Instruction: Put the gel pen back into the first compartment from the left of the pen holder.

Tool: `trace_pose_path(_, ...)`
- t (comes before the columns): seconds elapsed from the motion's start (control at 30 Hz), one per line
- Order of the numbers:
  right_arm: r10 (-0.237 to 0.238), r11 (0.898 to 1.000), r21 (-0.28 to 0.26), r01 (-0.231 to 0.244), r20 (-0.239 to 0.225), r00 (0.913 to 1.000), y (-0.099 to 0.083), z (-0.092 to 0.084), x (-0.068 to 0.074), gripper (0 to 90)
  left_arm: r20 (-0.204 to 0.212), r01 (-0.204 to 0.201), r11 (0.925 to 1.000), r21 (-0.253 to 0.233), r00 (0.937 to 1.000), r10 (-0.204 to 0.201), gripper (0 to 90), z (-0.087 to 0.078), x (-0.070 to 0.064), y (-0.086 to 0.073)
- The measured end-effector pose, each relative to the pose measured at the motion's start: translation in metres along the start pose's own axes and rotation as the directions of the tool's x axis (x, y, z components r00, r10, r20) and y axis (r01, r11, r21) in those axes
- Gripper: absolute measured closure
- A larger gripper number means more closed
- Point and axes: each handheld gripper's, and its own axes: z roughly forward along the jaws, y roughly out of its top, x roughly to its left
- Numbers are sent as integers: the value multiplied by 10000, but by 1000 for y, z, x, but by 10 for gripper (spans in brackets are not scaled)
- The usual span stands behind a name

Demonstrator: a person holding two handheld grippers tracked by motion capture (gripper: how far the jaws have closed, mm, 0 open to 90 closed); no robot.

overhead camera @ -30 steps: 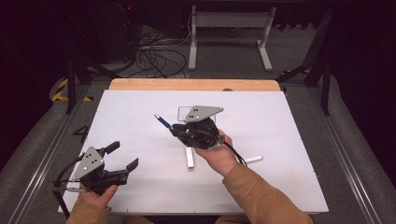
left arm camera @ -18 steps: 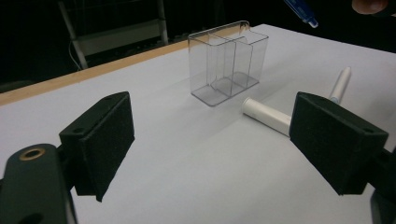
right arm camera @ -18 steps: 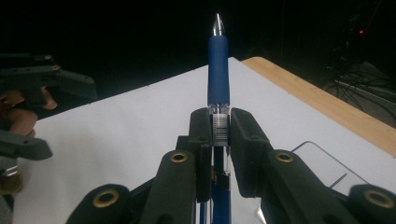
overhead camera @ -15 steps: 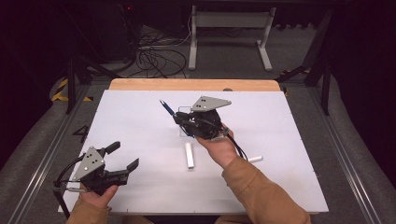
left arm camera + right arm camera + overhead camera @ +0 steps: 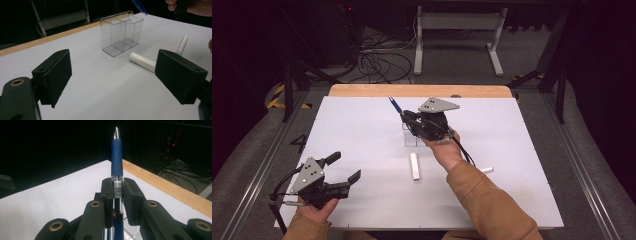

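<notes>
A: Blue pen (image 5: 116, 157) is clamped in the right gripper (image 5: 408, 118), above the clear holder (image 5: 121, 32).
B: Tip it upright, lower slowly into one compartment. Left gripper (image 5: 112, 77) is open, idle.

Blue pen (image 5: 116, 157) with silver tip, clear organizer (image 5: 121, 33), white marker (image 5: 414, 166), white tabletop (image 5: 362, 130) edged in light wood, black hand-held gripper (image 5: 344, 170) pads, tan sleeve (image 5: 492, 205).
</notes>
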Motion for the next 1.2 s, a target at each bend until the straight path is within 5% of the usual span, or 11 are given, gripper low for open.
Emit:
trace_pose_path(0.47, 2, 9994, -349, 13, 425, 9991, -3, 9, -11, 792, 16, -2, 10000, 0, 10000, 2, 148, 0, 0, 0)
trace_pose_path(0.77, -842, 9954, -426, 862, 464, 9954, -4, 16, -10, 792, 52, 16, 10000, 20, 10000, -16, 148, 1, 0, 0)
trace_pose_path(1.2, -972, 9933, -575, 1005, 580, 9936, -5, 34, -14, 791, 68, 14, 10000, 37, 10000, -14, 148, 0, 1, 0)
